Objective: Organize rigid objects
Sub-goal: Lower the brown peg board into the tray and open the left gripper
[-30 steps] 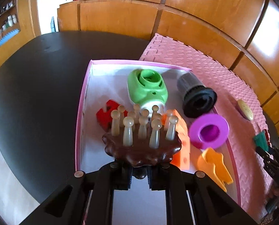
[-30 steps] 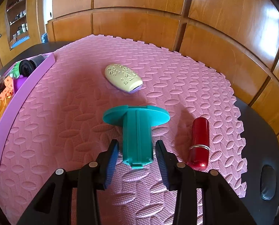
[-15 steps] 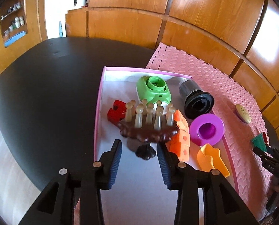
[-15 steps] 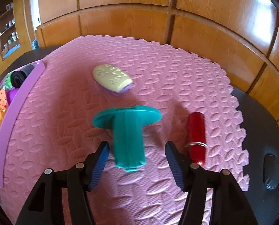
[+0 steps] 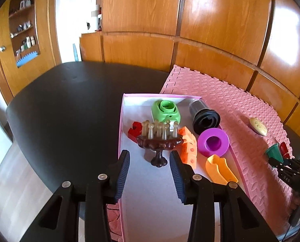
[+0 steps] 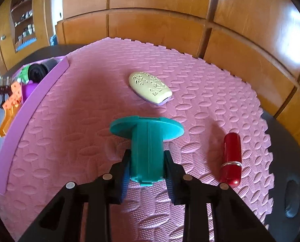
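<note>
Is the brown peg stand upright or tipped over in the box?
Upright. The peg stand rests on its foot on the box floor, pegs pointing up, free of the open left tool.

My left gripper (image 5: pixel 149 162) hangs spread wide before the brown pedestal stand (image 5: pixel 159 143), upright in the pink box (image 5: pixel 120 129) beside orange blocks (image 5: pixel 188 148).

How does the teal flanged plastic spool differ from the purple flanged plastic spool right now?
The teal flanged plastic spool lies on the pink foam mat, clamped by the right gripper; the purple flanged plastic spool sits ungripped in the pink-rimmed box, hollow end up. Both share one shape.
</note>
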The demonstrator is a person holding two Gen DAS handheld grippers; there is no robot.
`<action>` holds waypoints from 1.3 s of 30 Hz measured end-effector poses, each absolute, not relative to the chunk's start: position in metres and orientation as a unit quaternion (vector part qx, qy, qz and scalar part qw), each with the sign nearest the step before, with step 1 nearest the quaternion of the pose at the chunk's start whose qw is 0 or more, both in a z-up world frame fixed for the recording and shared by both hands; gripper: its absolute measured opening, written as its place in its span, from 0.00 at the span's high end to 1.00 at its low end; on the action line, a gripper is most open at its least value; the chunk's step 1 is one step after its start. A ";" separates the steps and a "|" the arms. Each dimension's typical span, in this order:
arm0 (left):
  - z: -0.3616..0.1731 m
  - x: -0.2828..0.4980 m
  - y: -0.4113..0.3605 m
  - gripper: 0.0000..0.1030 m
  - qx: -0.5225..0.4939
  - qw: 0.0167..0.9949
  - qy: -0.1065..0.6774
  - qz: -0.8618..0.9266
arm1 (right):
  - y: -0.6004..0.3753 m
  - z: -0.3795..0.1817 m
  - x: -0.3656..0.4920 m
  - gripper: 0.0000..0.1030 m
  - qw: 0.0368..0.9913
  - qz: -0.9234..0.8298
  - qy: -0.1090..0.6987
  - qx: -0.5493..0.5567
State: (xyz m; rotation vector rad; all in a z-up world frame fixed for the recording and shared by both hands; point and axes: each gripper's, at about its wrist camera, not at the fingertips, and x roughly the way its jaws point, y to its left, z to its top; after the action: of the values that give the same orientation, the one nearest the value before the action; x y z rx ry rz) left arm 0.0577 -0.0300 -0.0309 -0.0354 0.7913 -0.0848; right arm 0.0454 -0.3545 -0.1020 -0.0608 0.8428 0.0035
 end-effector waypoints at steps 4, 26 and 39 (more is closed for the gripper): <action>-0.027 0.052 -0.032 0.59 -0.008 0.926 0.376 -0.042 | -0.361 -0.102 0.045 0.71 0.911 0.012 0.411 -0.005; -0.026 0.036 -0.049 0.55 0.014 0.927 0.369 -0.062 | -0.353 -0.102 0.043 0.72 0.913 0.006 0.405 -0.045; -0.040 0.030 -0.086 0.55 0.048 0.915 0.387 -0.107 | -0.347 -0.101 0.043 0.72 0.913 -0.001 0.401 -0.071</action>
State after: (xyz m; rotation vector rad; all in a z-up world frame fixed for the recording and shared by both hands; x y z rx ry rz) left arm 0.0298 -0.0859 -0.0398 0.0988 0.7965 -0.2196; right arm 0.0427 -0.3470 -0.1013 -0.1467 0.8251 -0.0020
